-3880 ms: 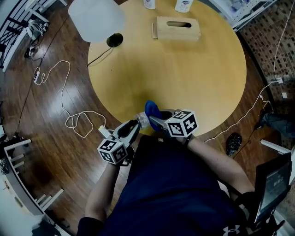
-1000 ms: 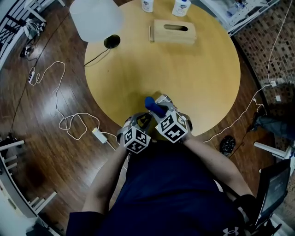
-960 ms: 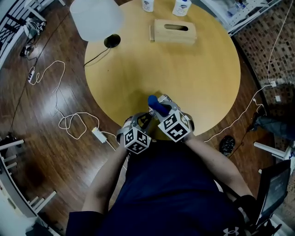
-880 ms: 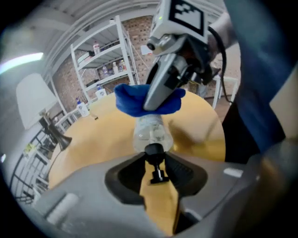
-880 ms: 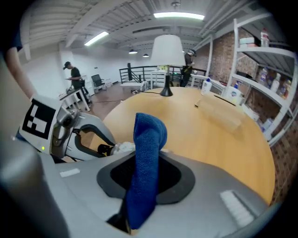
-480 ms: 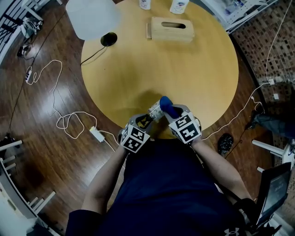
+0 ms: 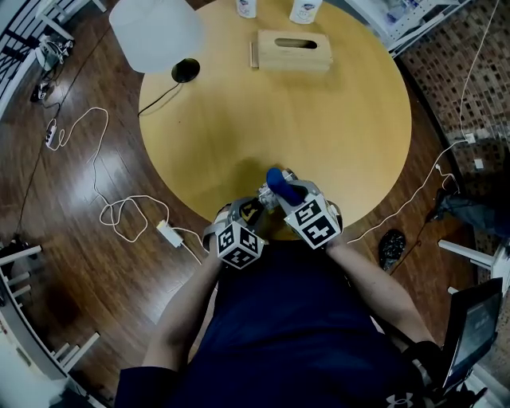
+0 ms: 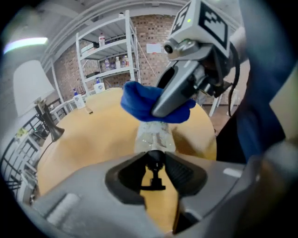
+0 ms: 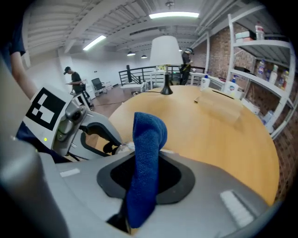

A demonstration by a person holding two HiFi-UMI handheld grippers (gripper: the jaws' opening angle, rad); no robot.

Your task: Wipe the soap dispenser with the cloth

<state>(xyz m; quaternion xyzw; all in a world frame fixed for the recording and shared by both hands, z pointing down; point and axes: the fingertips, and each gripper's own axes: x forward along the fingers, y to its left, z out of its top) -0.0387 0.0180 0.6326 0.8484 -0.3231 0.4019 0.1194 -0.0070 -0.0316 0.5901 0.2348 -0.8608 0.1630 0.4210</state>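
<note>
A small clear soap dispenser with a black pump top hangs over the near edge of the round wooden table. My left gripper is shut on the pump neck, and in the head view it sits lower left of the bottle. The blue cloth stands folded in my right gripper, which is shut on it. That cloth lies pressed over the bottle's far end, with the right gripper slanting in from the upper right. From above, the cloth hides most of the bottle.
A lamp with a white shade and black base stands at the table's far left. A wooden tissue box and two bottles are at the far edge. Cables and a power adapter lie on the floor, left.
The right gripper has rolled and slid the cloth over the dispenser, rightward and then partly back. The left gripper has kept its hold almost still.
</note>
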